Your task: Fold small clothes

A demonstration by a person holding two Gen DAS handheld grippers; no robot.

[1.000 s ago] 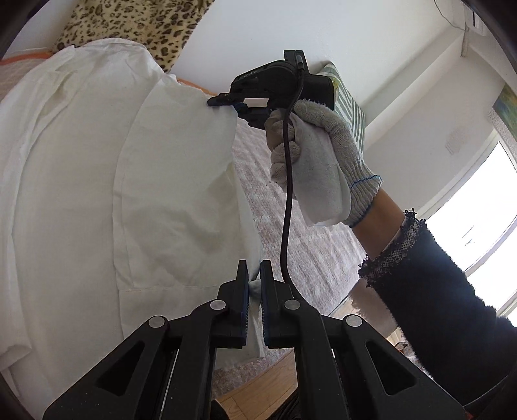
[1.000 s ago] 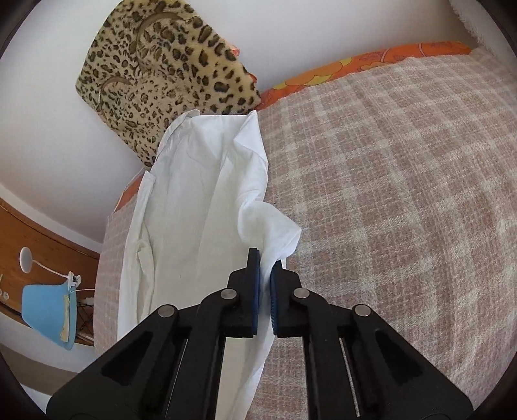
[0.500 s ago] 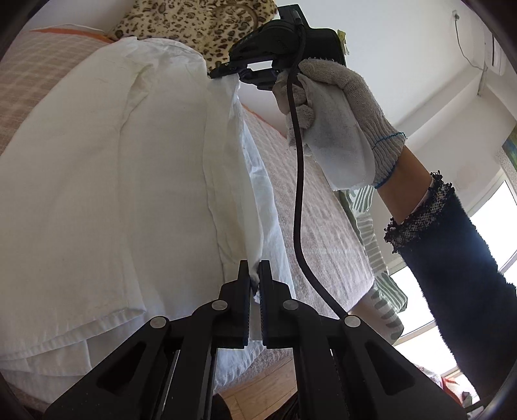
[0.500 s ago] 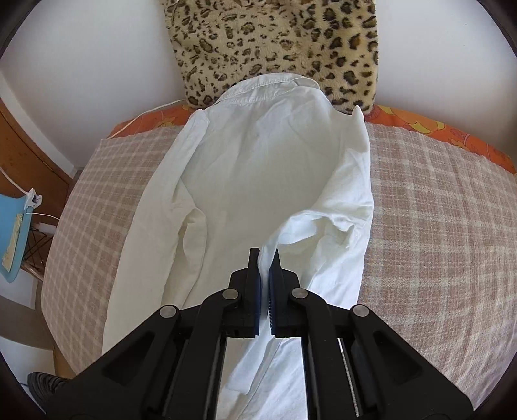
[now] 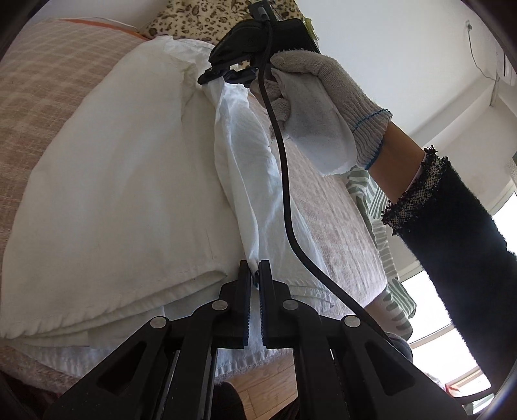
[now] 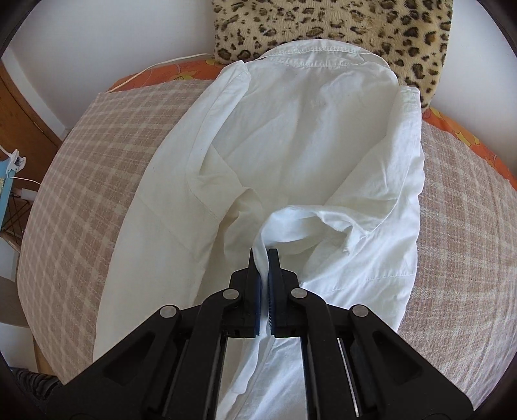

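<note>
One white shirt point(image 6: 290, 135) is spread on the checked bed cover point(image 6: 90, 181), with its collar at the far end, touching one leopard-print cushion point(image 6: 339, 29). Two grippers are seen, and each is clamped on the same shirt. The jaws of the right gripper point(image 6: 262, 255) are narrow, and a raised fold of the shirt's right side is pinched between them, above the middle of the garment. The left gripper point(image 5: 254, 268) is also nearly closed, and the near end of the same lifted fold point(image 5: 245, 168) is held in it. In the left wrist view one gloved hand point(image 5: 326, 106) is seen on the right gripper point(image 5: 223, 72), with one black cable point(image 5: 284, 181) hanging from it. One striped cushion point(image 5: 381, 219) is seen at the right.
</note>
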